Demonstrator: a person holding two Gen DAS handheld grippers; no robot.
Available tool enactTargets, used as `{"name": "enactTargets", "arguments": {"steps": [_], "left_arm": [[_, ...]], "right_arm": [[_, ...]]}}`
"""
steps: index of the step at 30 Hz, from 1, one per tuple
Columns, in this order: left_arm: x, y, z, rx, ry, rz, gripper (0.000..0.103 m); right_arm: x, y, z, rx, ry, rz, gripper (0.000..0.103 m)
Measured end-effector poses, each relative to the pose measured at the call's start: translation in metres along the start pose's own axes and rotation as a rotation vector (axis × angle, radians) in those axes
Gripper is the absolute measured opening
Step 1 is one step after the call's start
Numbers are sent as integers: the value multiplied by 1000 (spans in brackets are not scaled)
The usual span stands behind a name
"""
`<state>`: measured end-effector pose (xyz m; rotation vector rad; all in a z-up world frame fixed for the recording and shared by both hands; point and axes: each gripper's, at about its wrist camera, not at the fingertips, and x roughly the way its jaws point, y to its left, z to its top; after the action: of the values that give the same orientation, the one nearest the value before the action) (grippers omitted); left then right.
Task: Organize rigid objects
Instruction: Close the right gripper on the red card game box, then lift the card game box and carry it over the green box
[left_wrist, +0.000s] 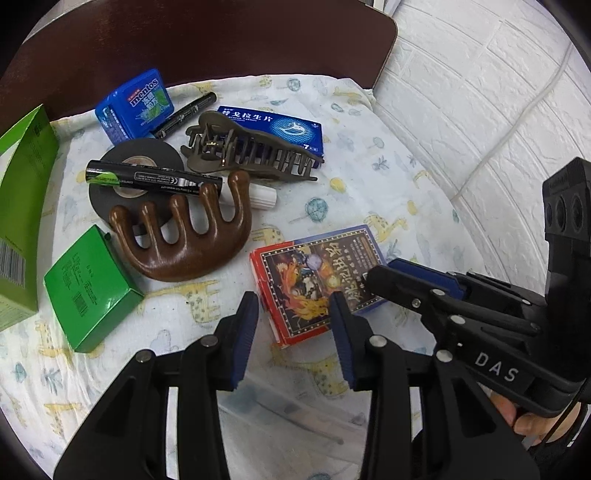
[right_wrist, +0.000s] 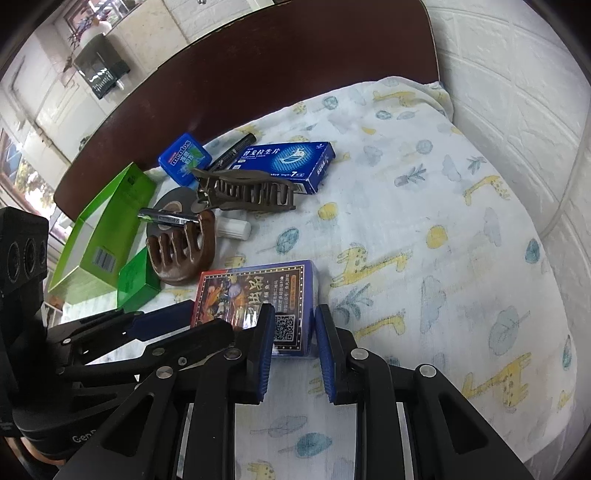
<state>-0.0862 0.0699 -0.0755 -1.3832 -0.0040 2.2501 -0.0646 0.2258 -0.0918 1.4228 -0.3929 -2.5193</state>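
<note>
Card box (right_wrist: 258, 302) lies on cloth (right_wrist: 424, 236), both hand-held grippers at it.

"mentos" stood on the blue tin (left_wrist: 135, 107) far beyond the tongs, "7" on the blue tablet box (left_wrist: 275, 125), "DAS" on the right gripper (left_wrist: 373, 278)

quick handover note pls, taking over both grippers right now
Left gripper: jaws part open, nothing between them, hovering by the near edge of the card box.
Right gripper: jaws astride the card box's near end; grip not clear.
Things: battery lies on the tape roll; wooden comb, hair claw, blue medicine box, mint tin, pen and small green box are scattered on the cloth.
Done: nothing visibly sorted.
Left: everything; the open green box looks empty.
</note>
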Motion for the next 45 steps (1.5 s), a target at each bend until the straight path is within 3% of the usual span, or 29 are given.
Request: {"name": "enactTargets", "arguments": {"steps": [4, 7, 9, 12, 15, 26, 32, 37, 45], "left_arm": [[2, 6, 1, -29, 7, 8, 49], [7, 8, 4, -53, 15, -39, 48], [9, 8, 6, -64, 13, -73, 42], [8, 8, 9, -81, 23, -77, 41], [-3, 4, 9, -68, -24, -50, 39], [-55, 18, 11, -44, -155, 10, 38], [-110, 55, 6, -77, -271, 87, 38], [-158, 110, 2, -110, -334, 193, 38], [-203, 212, -14, -220, -356, 309, 38]], "right_arm": [[-7, -3, -3, 8, -5, -12, 25], [-5, -6, -3, 13, 4, -7, 25], [-1, -5, -2, 20, 16, 29, 25], [2, -5, 3, 18, 28, 40, 25], [1, 0, 4, 9, 46, 27, 25], [-24, 42, 9, -75, -42, 48, 25], [-34, 95, 23, -166, -91, 102, 25], [-24, 159, 37, -246, -100, 189, 25], [28, 275, 47, -354, -37, 329, 25]]}}
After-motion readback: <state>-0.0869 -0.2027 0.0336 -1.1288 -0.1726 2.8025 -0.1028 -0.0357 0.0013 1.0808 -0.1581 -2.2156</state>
